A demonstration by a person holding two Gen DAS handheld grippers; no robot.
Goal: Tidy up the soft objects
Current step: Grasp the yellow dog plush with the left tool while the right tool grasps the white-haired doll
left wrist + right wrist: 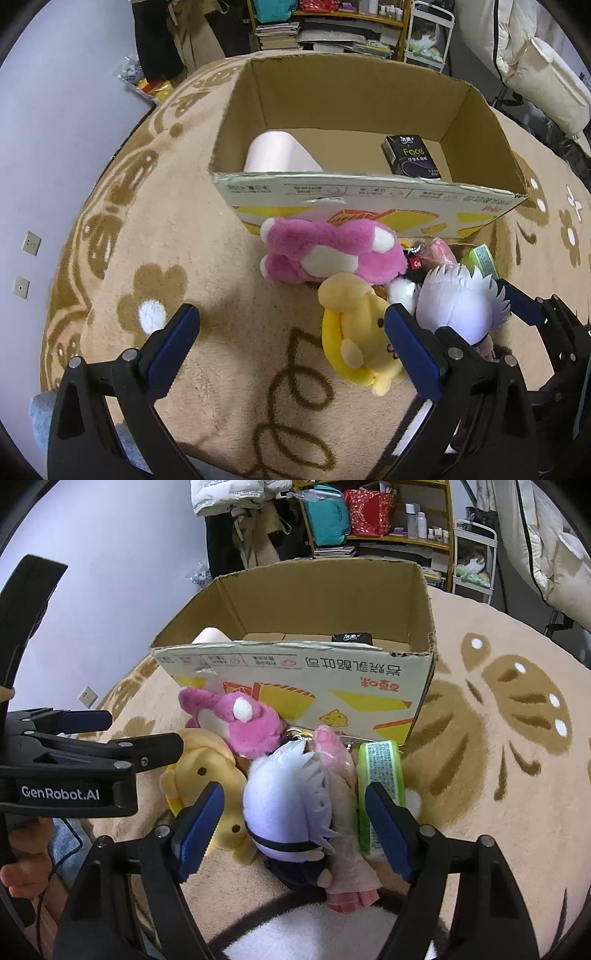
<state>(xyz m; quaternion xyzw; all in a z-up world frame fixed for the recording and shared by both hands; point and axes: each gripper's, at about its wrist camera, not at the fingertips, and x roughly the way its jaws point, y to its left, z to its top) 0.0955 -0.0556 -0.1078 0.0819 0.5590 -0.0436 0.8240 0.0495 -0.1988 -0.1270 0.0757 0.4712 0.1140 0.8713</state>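
An open cardboard box (pixel 369 192) (pixel 295 664) stands on the blanket and holds a pink roll (pixel 275 151) and a black tissue pack (pixel 410 157). A pile of soft toys lies in front of it: a pink plush (pixel 328 254) (pixel 247 727), a yellow plush (pixel 358 343) (pixel 207 775), a white-haired doll (pixel 458 302) (pixel 288 812), a pink-wrapped item (pixel 340 775) and a green pack (pixel 380 775). My left gripper (pixel 291 343) is open above the blanket beside the yellow plush. My right gripper (pixel 295 827) is open with its jaws on either side of the white-haired doll.
A beige flower-patterned blanket (pixel 207 266) covers the surface. A white wall (pixel 55 129) is to the left. Shelves with books and bottles (pixel 332 29) (pixel 388 517) stand behind the box. White bedding (pixel 535 55) hangs at the right.
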